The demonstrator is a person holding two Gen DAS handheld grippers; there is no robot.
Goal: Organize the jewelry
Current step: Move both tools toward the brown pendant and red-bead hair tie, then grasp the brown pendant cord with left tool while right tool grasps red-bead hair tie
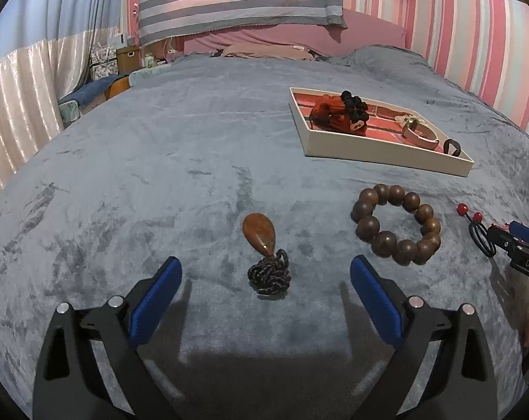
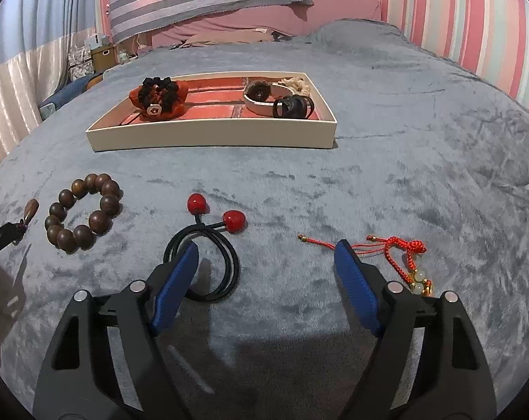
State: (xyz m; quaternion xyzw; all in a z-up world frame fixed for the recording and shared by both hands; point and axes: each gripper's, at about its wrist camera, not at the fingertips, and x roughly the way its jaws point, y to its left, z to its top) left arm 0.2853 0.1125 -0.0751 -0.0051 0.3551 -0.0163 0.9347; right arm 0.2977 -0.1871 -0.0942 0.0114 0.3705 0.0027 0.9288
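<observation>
Wooden pendant (image 1: 259, 233) between left gripper (image 1: 266, 273) fingers

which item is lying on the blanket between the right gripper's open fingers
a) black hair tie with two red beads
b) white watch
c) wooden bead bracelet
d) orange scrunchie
a: in the right wrist view the black hair tie with two red beads lies loose on the blanket between the open fingers of the right gripper, while the wooden bead bracelet lies off to the left.
</observation>
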